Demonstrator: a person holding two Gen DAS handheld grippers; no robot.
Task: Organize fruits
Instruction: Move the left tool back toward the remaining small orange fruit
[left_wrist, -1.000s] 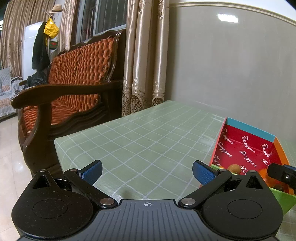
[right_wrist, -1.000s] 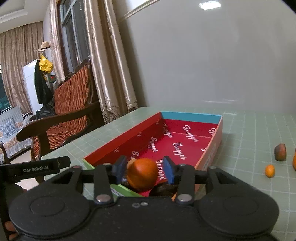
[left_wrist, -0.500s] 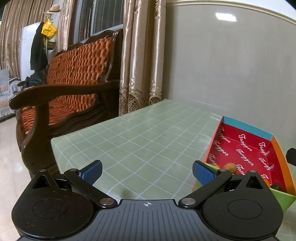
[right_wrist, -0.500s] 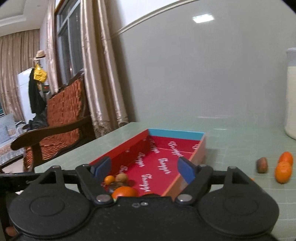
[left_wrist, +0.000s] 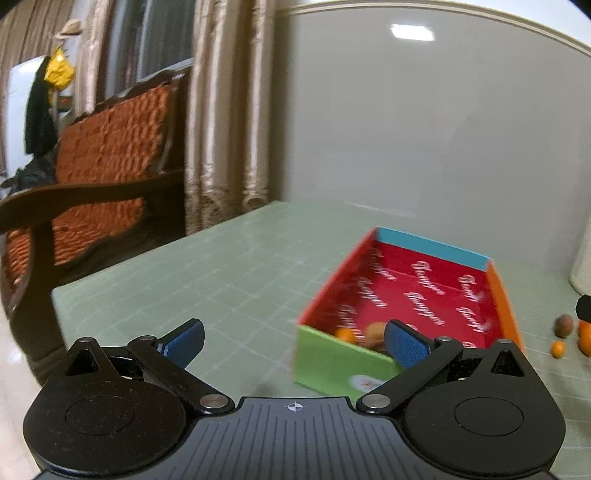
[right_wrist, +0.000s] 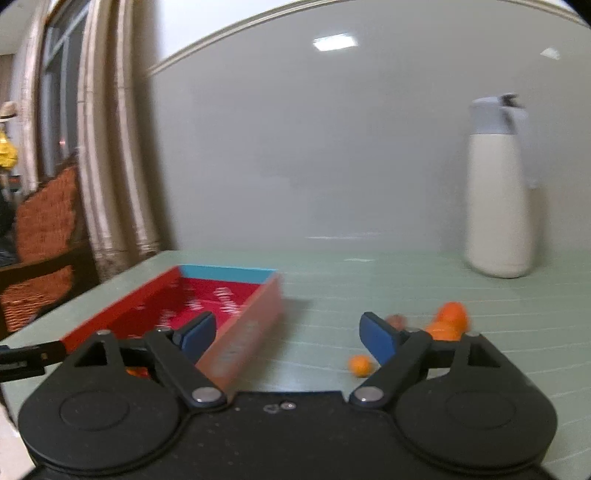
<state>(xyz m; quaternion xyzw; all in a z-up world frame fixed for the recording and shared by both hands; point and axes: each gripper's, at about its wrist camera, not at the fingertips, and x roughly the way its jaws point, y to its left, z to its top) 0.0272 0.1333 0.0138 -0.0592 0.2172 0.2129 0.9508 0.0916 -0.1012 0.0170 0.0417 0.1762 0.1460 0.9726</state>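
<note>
Some fruit sits in our box; more waits on the tabletop at 2 o'clock. Both grippers, left & right, gape wide, empty.

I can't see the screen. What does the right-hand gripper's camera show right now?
The open, empty right gripper hovers over a green table, between a red box and loose oranges. A white flask stands behind.

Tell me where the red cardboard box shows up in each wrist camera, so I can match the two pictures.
Left wrist: the red box sits right of centre, its green end wall nearest, partly behind one blue fingertip.
Right wrist: the red box lies left of centre, stretching away from the camera.
Shared landmark: its light-blue far wall.
</note>
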